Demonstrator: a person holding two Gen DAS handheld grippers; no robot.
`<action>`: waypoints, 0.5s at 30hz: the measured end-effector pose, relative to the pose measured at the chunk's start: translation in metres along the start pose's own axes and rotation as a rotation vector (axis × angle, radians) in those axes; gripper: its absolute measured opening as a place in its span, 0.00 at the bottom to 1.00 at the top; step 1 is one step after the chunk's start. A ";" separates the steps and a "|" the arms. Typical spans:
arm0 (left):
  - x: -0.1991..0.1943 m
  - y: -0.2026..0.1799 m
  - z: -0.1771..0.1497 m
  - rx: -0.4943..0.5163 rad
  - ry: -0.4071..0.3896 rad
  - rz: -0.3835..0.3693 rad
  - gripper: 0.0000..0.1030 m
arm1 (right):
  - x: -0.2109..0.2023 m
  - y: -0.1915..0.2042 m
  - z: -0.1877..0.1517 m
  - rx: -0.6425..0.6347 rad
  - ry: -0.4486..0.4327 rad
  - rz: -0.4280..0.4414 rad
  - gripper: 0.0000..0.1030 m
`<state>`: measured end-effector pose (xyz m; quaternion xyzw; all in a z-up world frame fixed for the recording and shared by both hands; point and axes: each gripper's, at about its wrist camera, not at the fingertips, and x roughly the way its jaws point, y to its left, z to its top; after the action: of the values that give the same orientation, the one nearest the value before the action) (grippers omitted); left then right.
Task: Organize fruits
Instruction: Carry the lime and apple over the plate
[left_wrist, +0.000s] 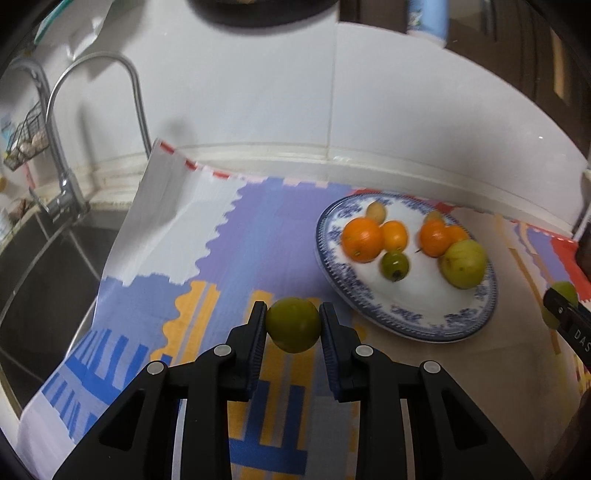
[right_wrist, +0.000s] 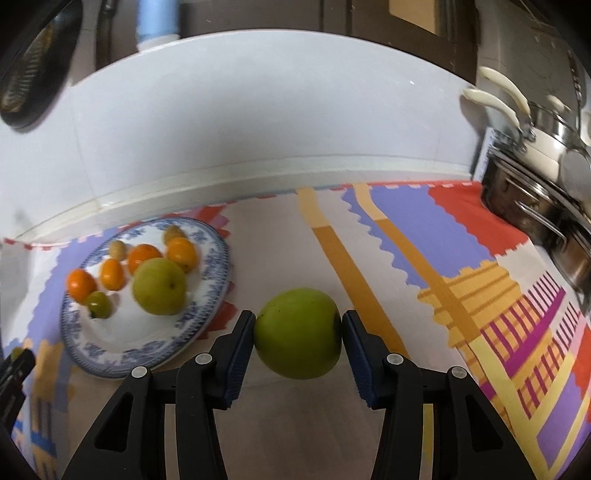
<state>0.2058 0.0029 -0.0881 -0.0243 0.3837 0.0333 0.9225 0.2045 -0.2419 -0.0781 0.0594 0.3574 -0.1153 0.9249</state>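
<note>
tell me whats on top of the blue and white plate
On the plate: three or four orange fruits, a large green fruit, a small green one and two pale ones behind. Whatever sits behind them is hidden.

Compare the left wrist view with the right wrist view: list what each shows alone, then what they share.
Left wrist only: the faucet and dark sink at the left, and the left gripper shut on a small green fruit.

Right wrist only: the steel pots at the right, and the right gripper shut on a large green fruit.

Both: the blue-patterned plate of orange and green fruit, the colourful mat and the white tiled wall.
</note>
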 end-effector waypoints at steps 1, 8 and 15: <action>-0.003 -0.001 0.001 0.010 -0.009 -0.010 0.28 | -0.003 0.000 0.001 -0.006 -0.007 0.008 0.48; -0.020 -0.010 0.007 0.056 -0.040 -0.090 0.28 | -0.024 0.008 0.009 -0.071 -0.038 0.130 0.48; -0.025 -0.018 0.020 0.109 -0.062 -0.182 0.28 | -0.027 0.021 0.016 -0.097 -0.010 0.275 0.48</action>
<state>0.2043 -0.0149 -0.0560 -0.0080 0.3525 -0.0710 0.9331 0.2007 -0.2197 -0.0473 0.0623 0.3467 0.0294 0.9355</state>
